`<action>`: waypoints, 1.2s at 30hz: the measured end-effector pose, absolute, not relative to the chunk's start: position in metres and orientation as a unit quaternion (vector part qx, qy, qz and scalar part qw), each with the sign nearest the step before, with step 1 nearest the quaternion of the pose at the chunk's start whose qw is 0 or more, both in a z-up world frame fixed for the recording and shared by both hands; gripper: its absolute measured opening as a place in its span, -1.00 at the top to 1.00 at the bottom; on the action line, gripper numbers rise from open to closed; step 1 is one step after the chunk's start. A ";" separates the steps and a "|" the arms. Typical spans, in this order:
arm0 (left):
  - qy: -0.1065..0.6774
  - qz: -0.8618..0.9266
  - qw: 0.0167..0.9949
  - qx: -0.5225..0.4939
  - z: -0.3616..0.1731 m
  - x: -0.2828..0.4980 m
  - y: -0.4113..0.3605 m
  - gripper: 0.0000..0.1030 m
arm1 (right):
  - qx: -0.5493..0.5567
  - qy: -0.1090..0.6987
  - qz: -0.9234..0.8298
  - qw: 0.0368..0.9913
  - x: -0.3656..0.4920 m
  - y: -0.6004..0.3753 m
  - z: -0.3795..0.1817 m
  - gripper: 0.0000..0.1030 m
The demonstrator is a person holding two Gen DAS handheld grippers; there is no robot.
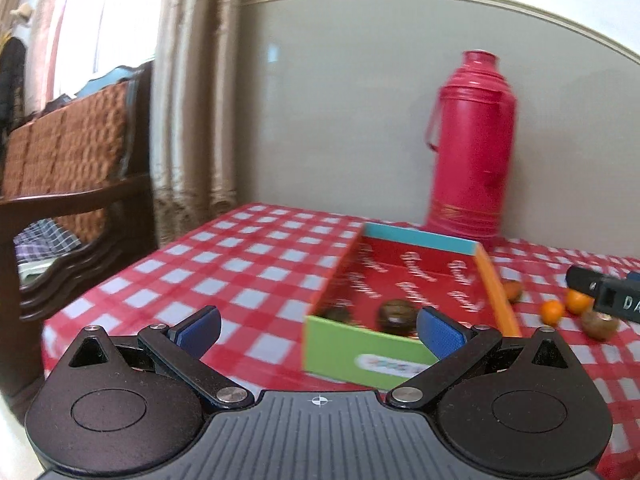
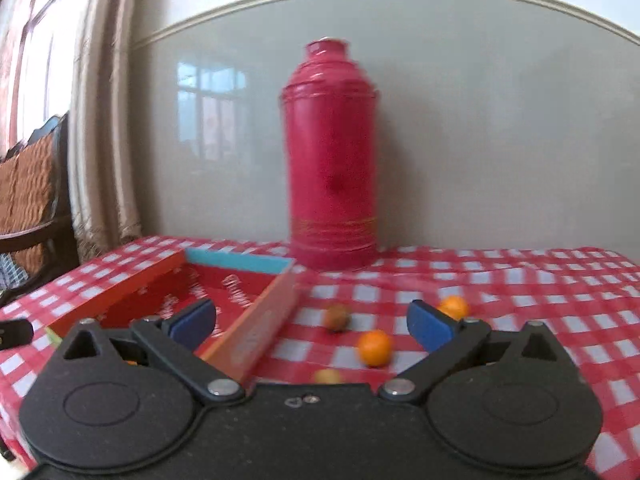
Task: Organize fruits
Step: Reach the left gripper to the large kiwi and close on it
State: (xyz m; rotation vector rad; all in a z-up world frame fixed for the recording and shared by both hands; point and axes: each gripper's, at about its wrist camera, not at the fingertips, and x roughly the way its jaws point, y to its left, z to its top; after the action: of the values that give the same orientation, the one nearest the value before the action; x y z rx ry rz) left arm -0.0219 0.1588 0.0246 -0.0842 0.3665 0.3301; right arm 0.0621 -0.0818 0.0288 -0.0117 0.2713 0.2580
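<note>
Orange round mandarin (image 2: 374, 347) lies on the checked table (image 2: 520, 300), right of the red cardboard box (image 2: 256, 332), just ahead between the wide, empty jaws of the right gripper (image 2: 312, 326); the left gripper (image 1: 318, 334), also released, faces the box.

White letters "DA" show on the black body of the right gripper (image 1: 608, 296) at the right edge of the left wrist view, cut off by the frame. Inside the box (image 1: 404, 276), white cursive words repeat across the red lining, too blurred to read in either view. A white label (image 1: 390, 363) with coloured print sits on the box's green end wall, also unreadable.
</note>
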 end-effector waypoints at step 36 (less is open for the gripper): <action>0.201 -0.011 0.979 0.015 0.011 0.069 -0.055 -0.99 | 0.044 0.149 -0.064 0.986 0.050 -0.280 0.010 -0.89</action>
State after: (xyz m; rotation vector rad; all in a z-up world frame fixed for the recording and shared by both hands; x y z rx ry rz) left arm 0.0687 -0.0546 0.0111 0.0308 0.4044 -0.0229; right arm 0.0504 -0.2804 0.0097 0.0893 0.2986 -0.1283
